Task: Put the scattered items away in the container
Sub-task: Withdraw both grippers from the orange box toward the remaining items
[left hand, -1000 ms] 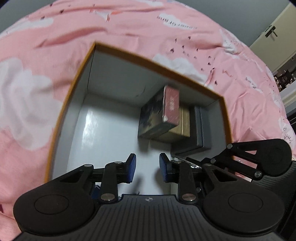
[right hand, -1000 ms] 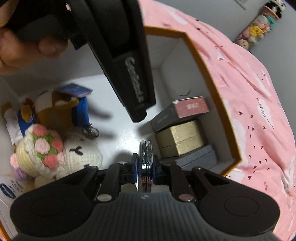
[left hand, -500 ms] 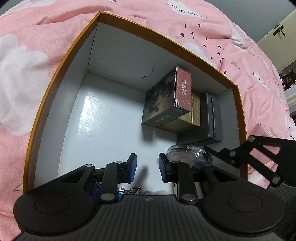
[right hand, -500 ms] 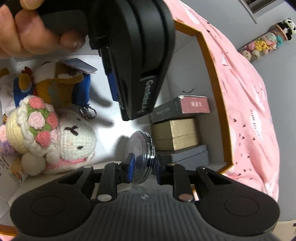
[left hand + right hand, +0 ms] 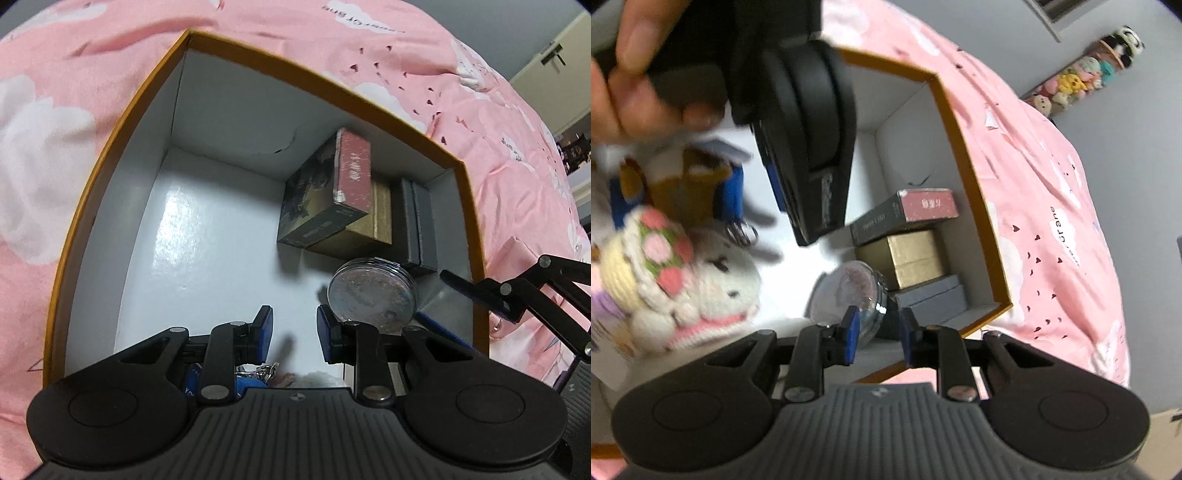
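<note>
A: Since a second ago the right gripper (image 5: 877,334) has been opening its jaws; the disc (image 5: 371,291) it pinched now lies free on the box (image 5: 122,122) floor, pads apart beside it.

B: And the left gripper (image 5: 293,334)?

A: Half open, holding nothing, hovering over the box floor.

B: How far along?

A: Disc, stacked cases (image 5: 916,236) and plush toys (image 5: 683,280) are all inside the box. I see nothing loose on the pink sheet (image 5: 424,55), so likely near done.

B: Room?

A: Bare floor at the box's far left; disc sits beside the cases, near the right wall.
</note>
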`<state>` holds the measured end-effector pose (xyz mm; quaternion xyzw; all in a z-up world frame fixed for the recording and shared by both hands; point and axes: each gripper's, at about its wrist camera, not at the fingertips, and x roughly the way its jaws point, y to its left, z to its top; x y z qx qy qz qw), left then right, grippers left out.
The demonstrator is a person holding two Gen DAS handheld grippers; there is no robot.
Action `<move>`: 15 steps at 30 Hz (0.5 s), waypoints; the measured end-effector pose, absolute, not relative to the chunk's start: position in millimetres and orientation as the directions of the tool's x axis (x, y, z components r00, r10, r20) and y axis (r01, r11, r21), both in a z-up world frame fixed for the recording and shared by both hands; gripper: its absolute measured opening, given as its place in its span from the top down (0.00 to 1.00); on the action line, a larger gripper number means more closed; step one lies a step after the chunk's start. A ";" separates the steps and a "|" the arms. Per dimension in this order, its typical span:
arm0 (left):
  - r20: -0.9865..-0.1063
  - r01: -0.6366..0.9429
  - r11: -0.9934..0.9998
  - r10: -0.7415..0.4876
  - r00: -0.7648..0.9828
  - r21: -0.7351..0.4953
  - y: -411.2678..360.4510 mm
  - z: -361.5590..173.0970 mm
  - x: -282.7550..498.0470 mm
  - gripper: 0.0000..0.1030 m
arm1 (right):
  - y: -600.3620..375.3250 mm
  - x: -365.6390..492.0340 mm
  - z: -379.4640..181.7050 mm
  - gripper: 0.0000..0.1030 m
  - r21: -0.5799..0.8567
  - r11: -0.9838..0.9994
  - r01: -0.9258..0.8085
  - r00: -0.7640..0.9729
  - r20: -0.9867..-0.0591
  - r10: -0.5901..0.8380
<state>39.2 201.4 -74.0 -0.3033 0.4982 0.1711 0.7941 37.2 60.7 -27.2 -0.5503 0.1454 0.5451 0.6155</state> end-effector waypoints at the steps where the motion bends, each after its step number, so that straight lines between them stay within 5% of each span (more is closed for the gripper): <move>1: -0.894 -0.567 0.766 -0.021 0.448 -0.302 198.7 -71.6 39.2 0.71 | 59.3 37.8 -24.7 0.77 -0.506 -0.183 -0.843 0.354 -0.779 0.518; 15: -0.841 -0.445 0.874 0.084 0.535 -0.196 156.3 -29.9 27.7 0.71 | 35.2 55.9 -6.3 0.77 -0.316 0.160 -0.935 0.346 -0.721 0.600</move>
